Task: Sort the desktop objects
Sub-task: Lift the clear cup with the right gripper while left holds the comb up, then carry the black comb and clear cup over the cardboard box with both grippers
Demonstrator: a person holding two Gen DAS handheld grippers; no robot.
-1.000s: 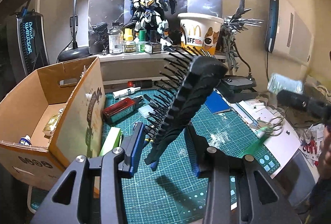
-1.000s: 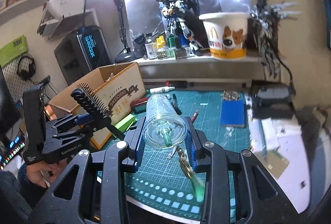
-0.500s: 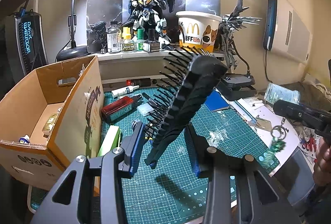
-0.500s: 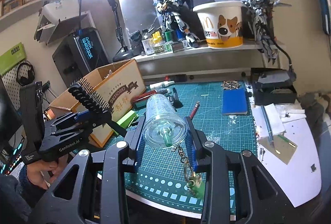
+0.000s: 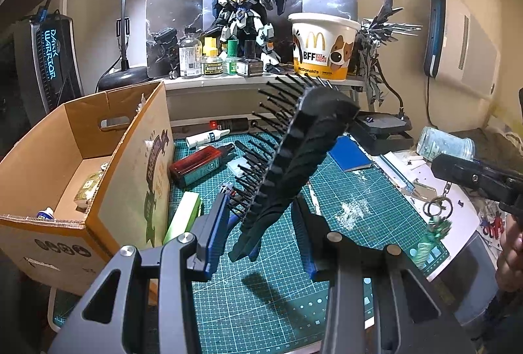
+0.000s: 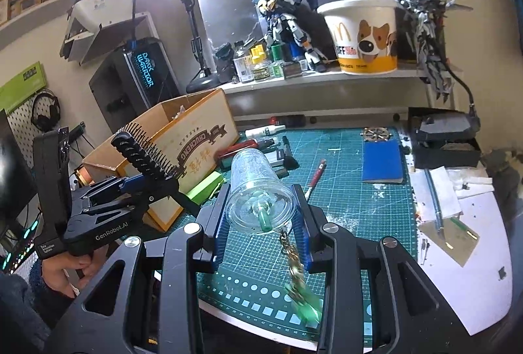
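Black plastic hairbrush (image 5: 294,157), bristles facing left, is pinched low on its handle by the left hand-held gripper (image 5: 261,229) and stands tilted above the green cutting mat (image 5: 359,223), just right of the open cardboard box (image 5: 81,164). It sits as it did a second ago. The right hand-held gripper (image 6: 261,216) is clamped on a clear glittery cup-shaped keychain (image 6: 258,187), its gold chain and green charm (image 6: 304,301) dangling below. Compared with a second ago, the right gripper's view has swung slightly, so the bench (image 6: 474,288) and blue notebook (image 6: 382,161) show more fully, and the charm hangs blurred. Behind on the shelf (image 5: 228,79) stand a robot model (image 5: 245,17) and a McDonald's bucket (image 5: 323,46).
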